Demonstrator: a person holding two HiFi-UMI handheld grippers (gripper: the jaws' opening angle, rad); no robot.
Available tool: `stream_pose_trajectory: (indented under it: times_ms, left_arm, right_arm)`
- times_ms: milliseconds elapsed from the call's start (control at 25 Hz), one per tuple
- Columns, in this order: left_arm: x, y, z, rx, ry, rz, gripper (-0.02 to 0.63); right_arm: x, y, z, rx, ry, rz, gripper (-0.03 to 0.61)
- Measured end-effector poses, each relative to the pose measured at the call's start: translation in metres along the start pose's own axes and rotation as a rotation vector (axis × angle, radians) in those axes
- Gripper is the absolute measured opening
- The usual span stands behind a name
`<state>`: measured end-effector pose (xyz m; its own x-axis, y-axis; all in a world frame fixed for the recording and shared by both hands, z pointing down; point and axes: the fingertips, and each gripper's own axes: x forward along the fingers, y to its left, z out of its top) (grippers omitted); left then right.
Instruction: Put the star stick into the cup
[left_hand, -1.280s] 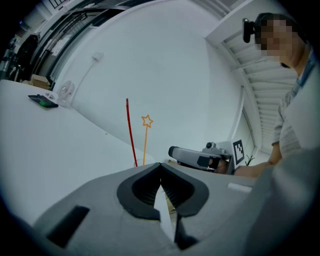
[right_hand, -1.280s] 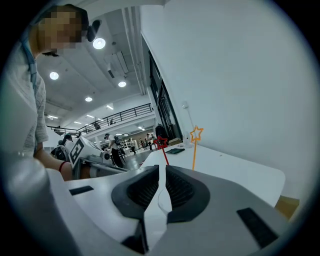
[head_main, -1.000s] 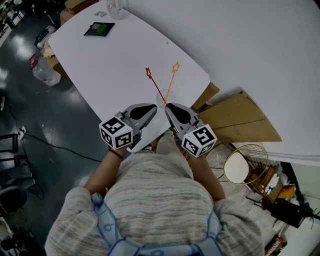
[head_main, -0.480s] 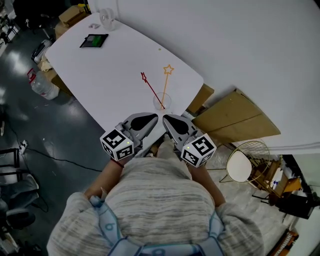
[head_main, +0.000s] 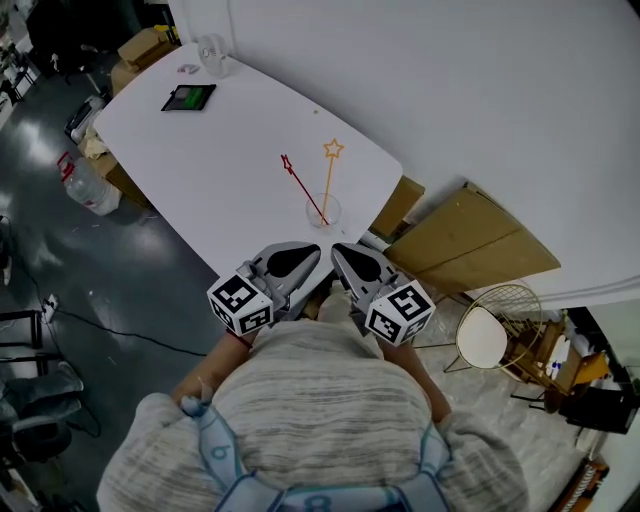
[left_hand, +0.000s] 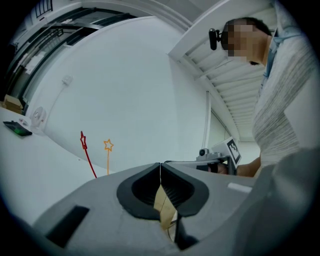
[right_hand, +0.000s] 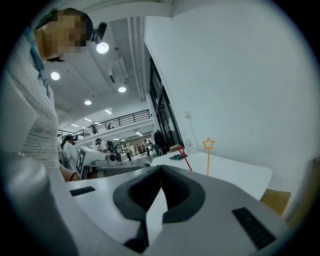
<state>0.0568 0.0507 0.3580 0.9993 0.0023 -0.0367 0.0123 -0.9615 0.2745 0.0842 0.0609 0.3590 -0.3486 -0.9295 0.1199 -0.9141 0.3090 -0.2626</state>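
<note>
Both claws have come away from the cup (head_main: 323, 211). A second ago their tips were right up against it. Now the left claw (head_main: 308, 254) and the right claw (head_main: 342, 254) sit drawn back toward the person's chest, at the near edge of the white table (head_main: 220, 150), with bare tabletop between them and the glass.

Each claw is pressed closed, tip to tip, and holds nothing. The left gripper view shows only a sliver of brown cardboard through the gap behind the tips. The right gripper view shows only pale table.

The clear cup stands near the table's near corner with two sticks in it. The orange star stick (head_main: 329, 180) rises almost straight. The red star stick (head_main: 300, 186) leans off to the left. Their lower ends meet inside the cup and their stars fan apart above it. Neither stick has toppled over the last second, and the cup looks to be in the same spot on the table.

To my eye the job is done: the star stick is in the cup, released, and the person is backing off. Nothing else near the cup looks to need handling. The dark tablet (head_main: 187, 98) lies well away at the far end.
</note>
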Motion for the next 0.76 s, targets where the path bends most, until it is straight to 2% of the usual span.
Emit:
stream_pose_trajectory:
  times_ms: [280, 760]
  left_arm:
    - [-0.004, -0.005, 0.010, 0.020, -0.034, 0.000, 0.014]
    - [0.002, -0.007, 0.002, -0.010, -0.045, -0.020, 0.014]
  right_arm:
    - [0.000, 0.013, -0.001, -0.016, 0.009, 0.003, 0.008]
    - [-0.007, 0.005, -0.006, -0.028, 0.043, -0.024, 0.009]
